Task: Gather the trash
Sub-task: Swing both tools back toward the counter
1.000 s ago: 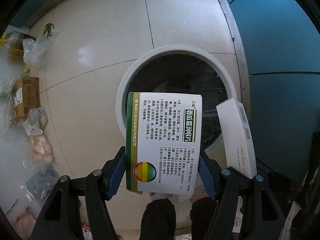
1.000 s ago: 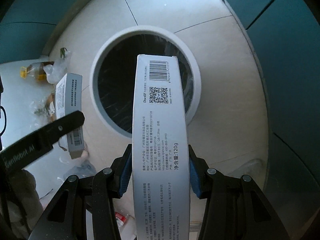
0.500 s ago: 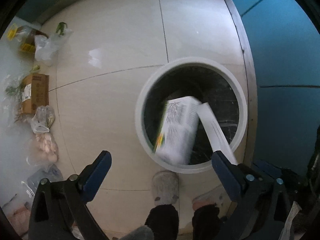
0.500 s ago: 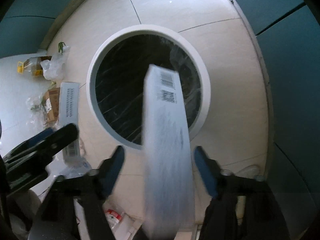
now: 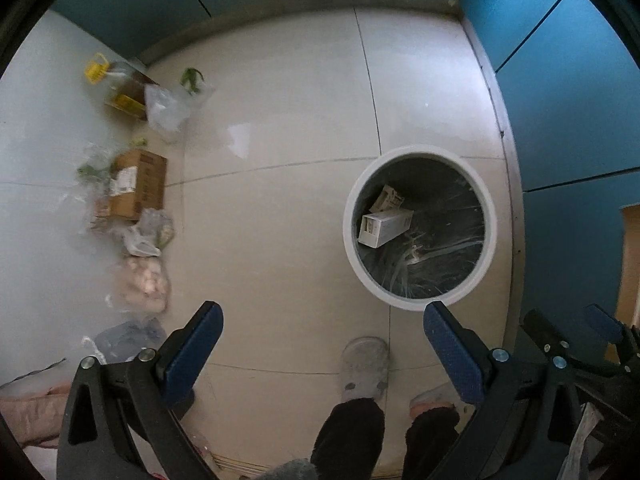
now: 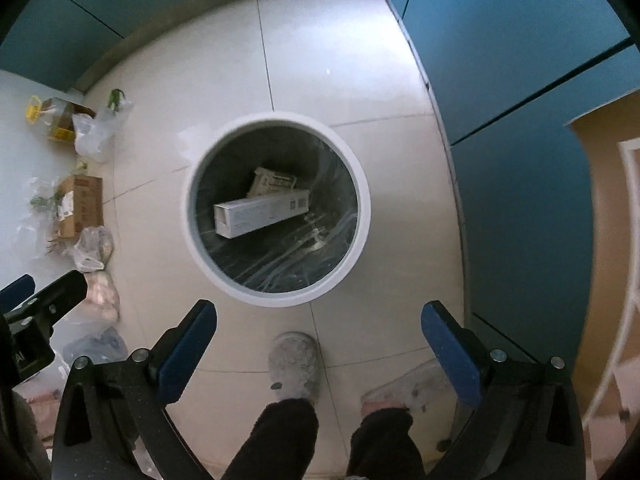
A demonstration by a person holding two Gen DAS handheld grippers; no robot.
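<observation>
The left tongs (image 5: 322, 322) stood spread wide with nothing between the blue pads, pointing down at the tiled floor (image 5: 280, 128). The right tongs (image 6: 319, 320) were opening, their gap bare too, above the white-rimmed trash bin (image 6: 362, 240). Inside its black liner lay the long white box (image 6: 262, 213), leaning across a smaller printed box (image 6: 276, 181). A person's slippered foot (image 6: 294, 364) stood just before the bin. Bags and a cardboard box (image 5: 138, 184) lay along the left wall.

No legible text anywhere: print on the long white box (image 6: 262, 213) and the smaller box (image 6: 273, 182) in the bin (image 6: 362, 216) too small, perhaps a code patch.
</observation>
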